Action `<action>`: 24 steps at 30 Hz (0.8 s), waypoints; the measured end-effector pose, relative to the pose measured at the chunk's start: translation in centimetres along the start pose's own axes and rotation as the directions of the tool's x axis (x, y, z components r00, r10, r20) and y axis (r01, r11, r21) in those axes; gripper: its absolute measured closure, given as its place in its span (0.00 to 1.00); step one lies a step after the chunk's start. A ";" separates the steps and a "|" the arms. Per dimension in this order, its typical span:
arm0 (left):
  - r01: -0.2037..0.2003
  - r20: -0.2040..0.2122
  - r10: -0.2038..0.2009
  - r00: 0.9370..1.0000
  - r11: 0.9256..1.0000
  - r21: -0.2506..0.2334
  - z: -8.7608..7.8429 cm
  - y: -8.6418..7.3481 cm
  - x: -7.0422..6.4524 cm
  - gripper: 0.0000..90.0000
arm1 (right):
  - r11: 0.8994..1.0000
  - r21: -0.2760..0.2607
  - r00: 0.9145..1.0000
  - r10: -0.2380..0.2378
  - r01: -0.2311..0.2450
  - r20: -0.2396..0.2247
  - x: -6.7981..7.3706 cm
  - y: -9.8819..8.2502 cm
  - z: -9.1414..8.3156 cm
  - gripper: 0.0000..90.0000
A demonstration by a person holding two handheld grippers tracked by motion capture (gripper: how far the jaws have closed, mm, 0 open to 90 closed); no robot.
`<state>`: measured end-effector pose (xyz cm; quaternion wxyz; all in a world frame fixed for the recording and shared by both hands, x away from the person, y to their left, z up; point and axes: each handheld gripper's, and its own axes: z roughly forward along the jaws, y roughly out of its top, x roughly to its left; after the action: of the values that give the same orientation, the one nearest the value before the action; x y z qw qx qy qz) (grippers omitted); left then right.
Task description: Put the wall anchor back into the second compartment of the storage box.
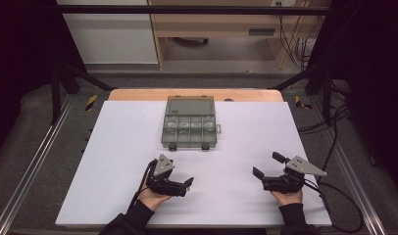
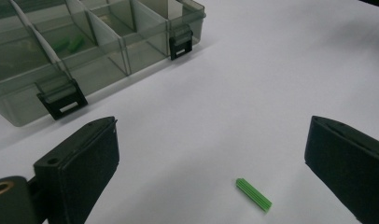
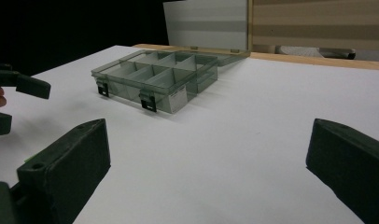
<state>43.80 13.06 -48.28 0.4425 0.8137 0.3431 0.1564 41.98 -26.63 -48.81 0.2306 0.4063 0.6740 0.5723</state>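
White table (image 2: 271, 70), green plug (image 2: 253, 194) between jaws

Black claws (image 1: 187, 183), grey plates, dark sleeves (image 1: 138, 215)

The high view looks down from above the near side of the white table (image 1: 118, 161), far enough back to take in all of it. Each gripper view sits low and close to the tabletop, looking forward between two black jaws. All three views share the clear compartment box (image 1: 189, 122).
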 end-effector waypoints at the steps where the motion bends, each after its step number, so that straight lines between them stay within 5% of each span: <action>1: -0.004 -0.006 0.004 1.000 1.000 0.009 0.1 -0.1 -0.1 0.02 | 1.000 0.000 1.000 0.000 0.000 0.000 0.0 0.0 0.0 0.00; 15: 0.032 -0.022 -0.031 0.999 0.995 0.090 0.8 -1.0 -1.5 0.09 | 1.000 0.001 1.000 0.000 0.000 0.001 0.0 0.0 0.0 0.00; 24: 0.048 -0.050 -0.043 0.998 0.991 0.123 0.6 -1.4 -2.4 0.36 | 1.000 0.002 1.000 -0.002 0.002 -0.002 0.0 0.0 0.0 0.00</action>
<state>41.88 11.54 -49.67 0.3863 0.8276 0.3810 0.1438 42.00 -26.61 -48.85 0.2299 0.4053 0.6753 0.5717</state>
